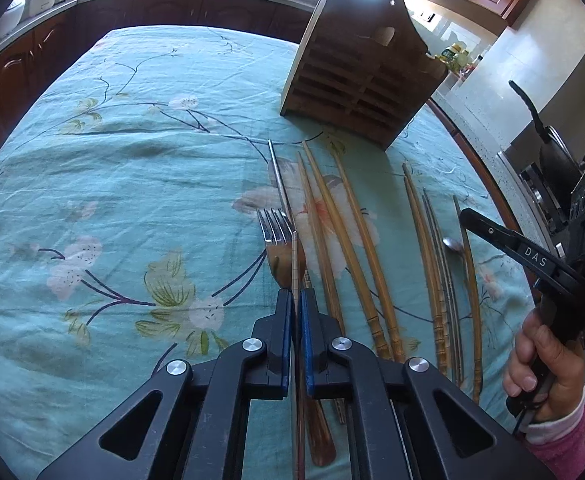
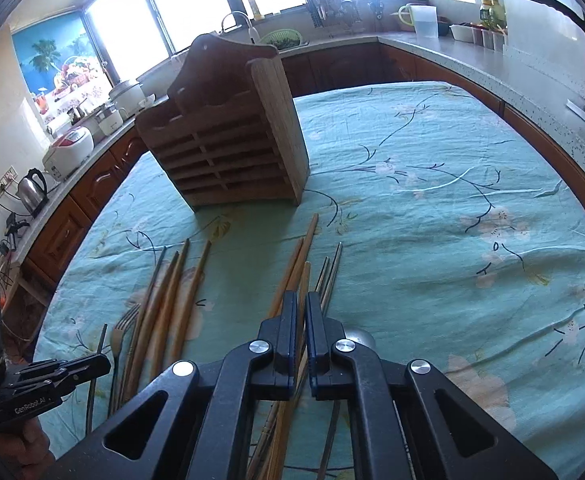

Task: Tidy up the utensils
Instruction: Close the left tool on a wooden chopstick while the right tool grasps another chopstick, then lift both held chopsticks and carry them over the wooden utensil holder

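Observation:
A wooden slotted utensil holder (image 1: 362, 80) stands on the teal floral tablecloth (image 1: 132, 168); it also shows in the right wrist view (image 2: 232, 140). Several wooden and metal chopsticks (image 1: 356, 256) lie in a row in front of it, with a fork (image 1: 278, 236) and a spoon (image 1: 453, 244). My left gripper (image 1: 295, 300) is shut on a thin light chopstick (image 1: 294, 260) above the fork. My right gripper (image 2: 301, 304) is shut on a wooden chopstick (image 2: 303, 280) over the right-hand group of chopsticks (image 2: 308, 248). The right gripper also appears in the left wrist view (image 1: 476, 220).
Dark wood cabinets and a grey counter (image 2: 452, 52) run around the table. On the counter are a kettle (image 2: 32, 190), rice cookers (image 2: 70, 148), a green colander (image 2: 278, 38) and a pitcher (image 2: 424, 20). A black pan (image 1: 552, 152) sits at the right.

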Action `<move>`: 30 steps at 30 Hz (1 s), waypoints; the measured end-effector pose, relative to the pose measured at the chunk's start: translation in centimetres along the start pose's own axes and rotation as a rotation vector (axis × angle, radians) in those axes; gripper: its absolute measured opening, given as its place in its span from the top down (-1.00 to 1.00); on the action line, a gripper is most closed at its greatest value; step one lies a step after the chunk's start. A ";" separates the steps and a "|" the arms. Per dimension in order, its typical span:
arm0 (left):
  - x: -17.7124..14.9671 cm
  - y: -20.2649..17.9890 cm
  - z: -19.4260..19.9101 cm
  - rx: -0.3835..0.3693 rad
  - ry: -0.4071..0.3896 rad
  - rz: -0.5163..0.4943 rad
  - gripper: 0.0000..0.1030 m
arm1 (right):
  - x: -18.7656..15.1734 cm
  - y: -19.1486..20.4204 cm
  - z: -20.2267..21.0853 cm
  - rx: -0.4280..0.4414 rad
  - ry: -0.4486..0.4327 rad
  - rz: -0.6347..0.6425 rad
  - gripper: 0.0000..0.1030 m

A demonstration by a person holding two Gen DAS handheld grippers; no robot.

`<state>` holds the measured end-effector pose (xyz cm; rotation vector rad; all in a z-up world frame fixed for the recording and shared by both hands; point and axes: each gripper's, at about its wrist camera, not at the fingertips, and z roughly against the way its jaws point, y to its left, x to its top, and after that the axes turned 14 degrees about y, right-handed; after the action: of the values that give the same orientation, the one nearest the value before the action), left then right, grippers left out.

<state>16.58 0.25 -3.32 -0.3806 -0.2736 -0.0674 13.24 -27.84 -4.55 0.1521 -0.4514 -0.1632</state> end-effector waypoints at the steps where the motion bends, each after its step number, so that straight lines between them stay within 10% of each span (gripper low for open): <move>1: -0.2 -0.1 0.6 -0.004 -0.013 -0.003 0.94 | -0.1 0.1 0.5 0.011 -0.010 -0.001 1.00; 10: -1.7 0.3 6.1 -0.043 -0.133 -0.011 0.94 | -0.4 1.9 3.6 0.000 -0.061 0.034 0.99; 14: -2.1 0.5 7.1 -0.053 -0.157 -0.007 0.94 | 0.2 0.8 1.6 -0.022 -0.006 -0.002 0.54; 30: -1.0 1.7 7.6 -0.079 -0.166 0.036 0.94 | 1.0 -0.2 -2.6 -0.058 0.082 0.000 0.91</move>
<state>13.95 4.65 2.59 -0.4701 -0.4289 -0.0116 15.19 -27.94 -6.46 0.1015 -0.3642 -0.1690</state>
